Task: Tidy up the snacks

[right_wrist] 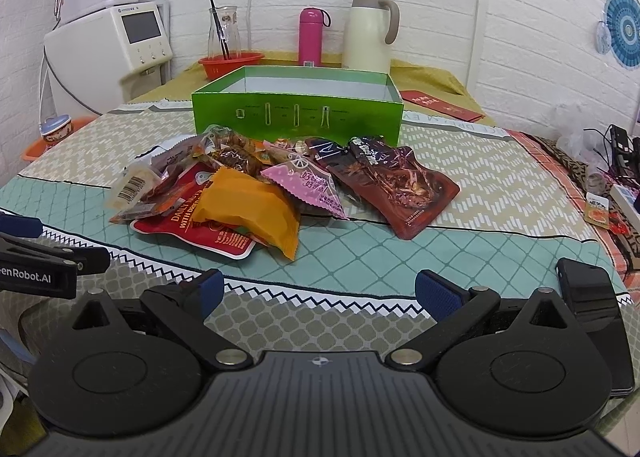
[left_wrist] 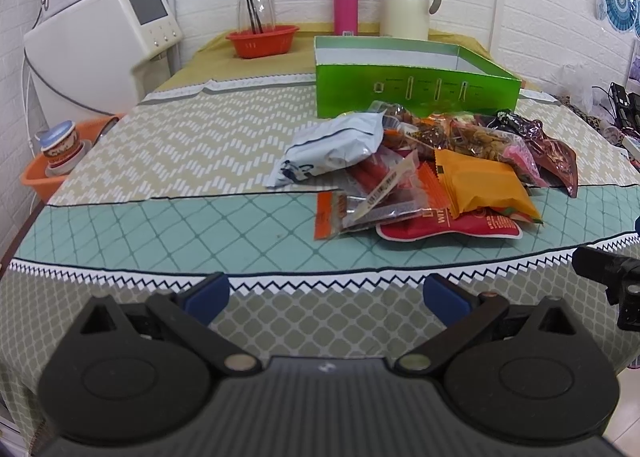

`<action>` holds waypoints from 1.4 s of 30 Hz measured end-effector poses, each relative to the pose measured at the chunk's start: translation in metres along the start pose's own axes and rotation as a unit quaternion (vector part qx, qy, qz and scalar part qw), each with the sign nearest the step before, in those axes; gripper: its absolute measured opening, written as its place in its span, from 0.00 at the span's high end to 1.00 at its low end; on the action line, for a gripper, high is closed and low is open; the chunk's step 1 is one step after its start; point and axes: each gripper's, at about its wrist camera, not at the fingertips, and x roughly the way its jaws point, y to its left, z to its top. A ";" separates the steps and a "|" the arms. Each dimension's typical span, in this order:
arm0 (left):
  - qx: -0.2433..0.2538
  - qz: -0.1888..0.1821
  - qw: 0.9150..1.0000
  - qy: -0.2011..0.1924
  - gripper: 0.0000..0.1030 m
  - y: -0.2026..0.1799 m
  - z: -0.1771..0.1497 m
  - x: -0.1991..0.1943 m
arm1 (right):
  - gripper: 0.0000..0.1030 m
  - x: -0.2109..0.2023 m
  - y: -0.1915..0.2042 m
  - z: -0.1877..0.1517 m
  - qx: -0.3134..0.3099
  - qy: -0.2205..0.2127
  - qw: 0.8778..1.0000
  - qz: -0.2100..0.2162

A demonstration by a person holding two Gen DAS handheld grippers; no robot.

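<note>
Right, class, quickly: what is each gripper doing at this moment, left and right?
Left gripper: open, holding nothing, short of the snacks.
Right gripper: open, holding nothing, also short of the snacks.

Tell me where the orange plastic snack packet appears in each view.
Left wrist view: orange plastic snack packet, right of centre, on the red pouch.
Right wrist view: left of centre, front of the pile.
Shared landmark: open green cardboard box behind the pile.
</note>
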 end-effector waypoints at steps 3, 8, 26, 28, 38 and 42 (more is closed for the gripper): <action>0.000 0.000 1.000 0.000 0.00 0.000 0.000 0.000 | 0.00 0.000 0.000 0.001 0.001 -0.001 1.000 -0.002; -0.002 0.000 1.000 -0.001 0.00 0.000 0.001 0.001 | 0.00 0.002 0.000 0.001 0.001 -0.001 1.000 -0.003; -0.008 0.001 1.000 0.009 0.00 0.005 0.001 0.007 | 0.00 0.005 0.002 0.003 -0.009 -0.036 0.999 -0.015; -0.008 0.001 1.000 0.007 0.00 0.006 0.001 0.007 | 0.00 0.006 0.001 0.003 -0.004 -0.038 0.999 -0.013; -0.022 -0.059 0.998 -0.024 0.00 0.015 0.028 0.004 | 0.00 0.022 0.000 0.007 0.006 -0.057 0.998 0.031; -0.016 -0.088 0.996 -0.022 0.00 0.010 0.044 0.010 | 0.00 0.033 0.002 0.010 -0.012 -0.041 0.997 0.070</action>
